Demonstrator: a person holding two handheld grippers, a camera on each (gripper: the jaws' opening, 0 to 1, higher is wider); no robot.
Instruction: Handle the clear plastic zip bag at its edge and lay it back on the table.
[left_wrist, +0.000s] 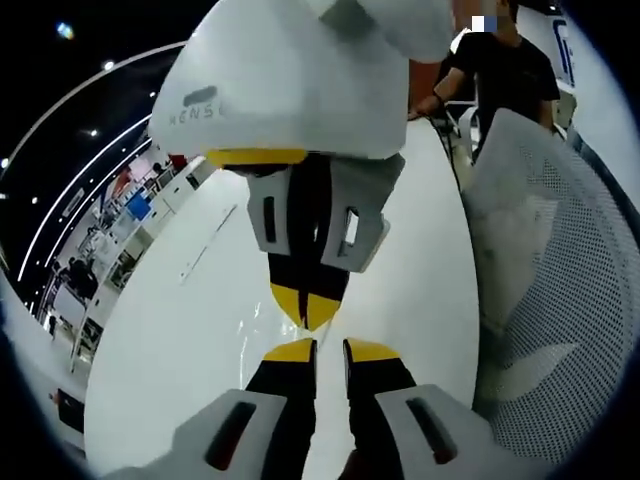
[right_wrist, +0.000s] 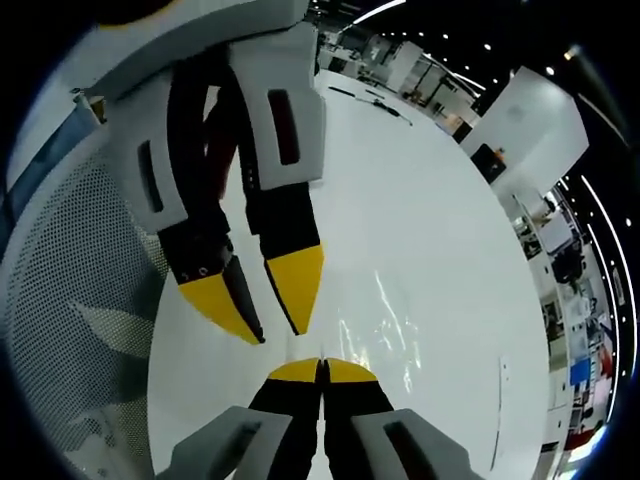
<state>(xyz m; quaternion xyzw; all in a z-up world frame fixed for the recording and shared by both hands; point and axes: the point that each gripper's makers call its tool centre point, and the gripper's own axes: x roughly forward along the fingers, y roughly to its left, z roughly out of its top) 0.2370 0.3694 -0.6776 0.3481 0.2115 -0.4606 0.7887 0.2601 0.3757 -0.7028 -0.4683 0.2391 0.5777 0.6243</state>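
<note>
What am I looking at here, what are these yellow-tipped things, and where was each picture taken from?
A person holds tongs in each hand, with a camera on each pair. In the left gripper view the left tongs rise from the bottom, slightly open, facing the other pair. In the right gripper view the right tongs are shut. Both are over a white table beside a mesh chair. Faint glints may be the clear bag; I cannot tell whether it is gripped.

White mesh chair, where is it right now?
The white mesh chair sits on the right of the left gripper view, beside the edge of the glossy white table, with a person in black beyond it.
</note>
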